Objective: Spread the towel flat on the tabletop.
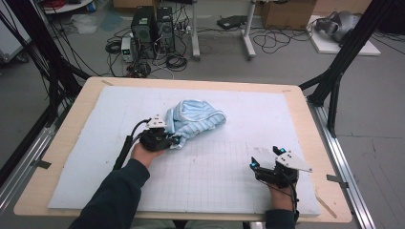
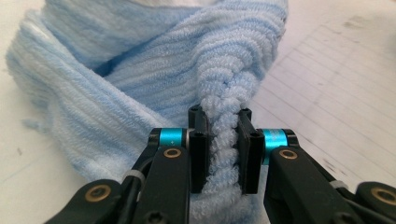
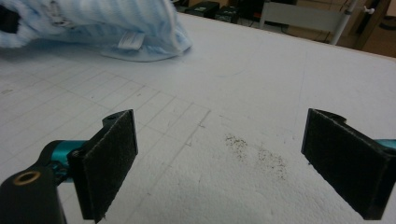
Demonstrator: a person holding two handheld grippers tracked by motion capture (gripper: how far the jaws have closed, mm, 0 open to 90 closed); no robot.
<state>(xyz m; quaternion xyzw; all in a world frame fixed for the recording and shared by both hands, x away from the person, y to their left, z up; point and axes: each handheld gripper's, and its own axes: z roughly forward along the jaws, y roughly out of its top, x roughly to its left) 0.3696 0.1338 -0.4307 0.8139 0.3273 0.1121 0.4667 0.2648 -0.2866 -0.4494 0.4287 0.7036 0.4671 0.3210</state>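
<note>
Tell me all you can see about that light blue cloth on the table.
The light blue cloth is a soft, ribbed, towel-like piece with pale stripes, bunched into a loose heap on the white gridded mat. A small white label shows on one side. The left gripper has its jaws shut on a bunched fold at the heap's near-left end. The right gripper is open and apart from it.

One towel (image 1: 195, 119) lies on one white mat (image 1: 239, 114), which covers one tabletop (image 1: 86, 95). Two grippers are there: the left gripper (image 1: 168, 139) and the right gripper (image 1: 267, 157), each with two fingers (image 2: 198, 140). Two hands hold them, one each. The towel carries one white label (image 3: 130, 41). On the floor beyond stand two computer towers (image 1: 143, 31) and one cardboard box (image 1: 286, 12).
</note>
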